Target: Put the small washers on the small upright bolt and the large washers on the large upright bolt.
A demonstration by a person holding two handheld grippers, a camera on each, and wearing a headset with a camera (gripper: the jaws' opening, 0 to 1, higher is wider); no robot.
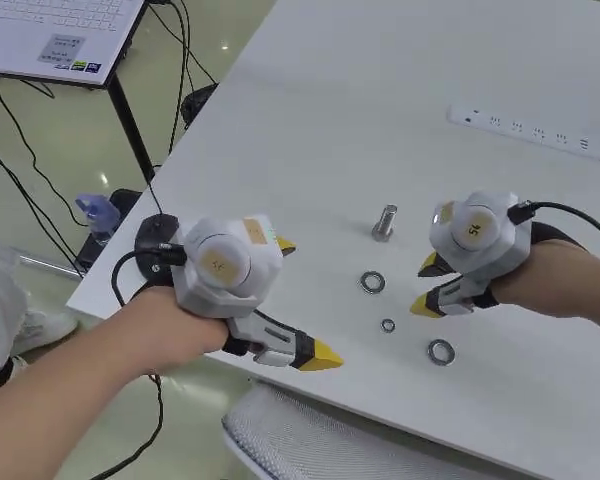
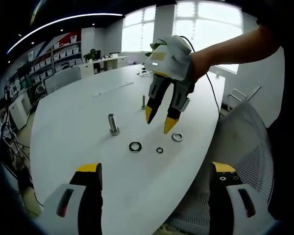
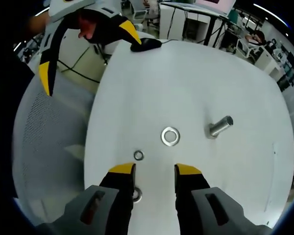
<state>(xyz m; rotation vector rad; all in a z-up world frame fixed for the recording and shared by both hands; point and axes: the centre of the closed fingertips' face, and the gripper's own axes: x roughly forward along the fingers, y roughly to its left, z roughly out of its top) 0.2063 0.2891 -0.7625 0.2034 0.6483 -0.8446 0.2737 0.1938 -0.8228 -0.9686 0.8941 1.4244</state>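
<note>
Pick phase, nothing loaded: no washer is seated on either bolt. Three washers are laid flat on the white desk [image 1: 310, 120] near its front edge. A large washer [image 1: 372, 282] is just in front of the large bolt [image 1: 384, 222], a small washer [image 1: 388, 325] is beside it, and a third washer [image 1: 441, 351] is closest to the edge (judged large, not certain). The large bolt is stood upright mid-desk. The small bolt [image 2: 143, 101] (identity assumed: a thinner upright stud) is seen just behind the right tool in the left gripper view. The right tool [image 1: 427, 285] is held just above the washers, jaws parted to a moderate gap, nothing gripped; in its own view the third washer is partly covered by one jaw. The left tool [image 1: 305, 300] is held at the near desk edge, left of the washers, jaws spread wide, nothing gripped. Next move is judged to be a descent of the right tool onto one washer. A flat ring on a hard desk needs to be pinched across its rim with the tips down at the surface. It is then lifted, matched by size, and its hole centred over the bolt before release.
</note>
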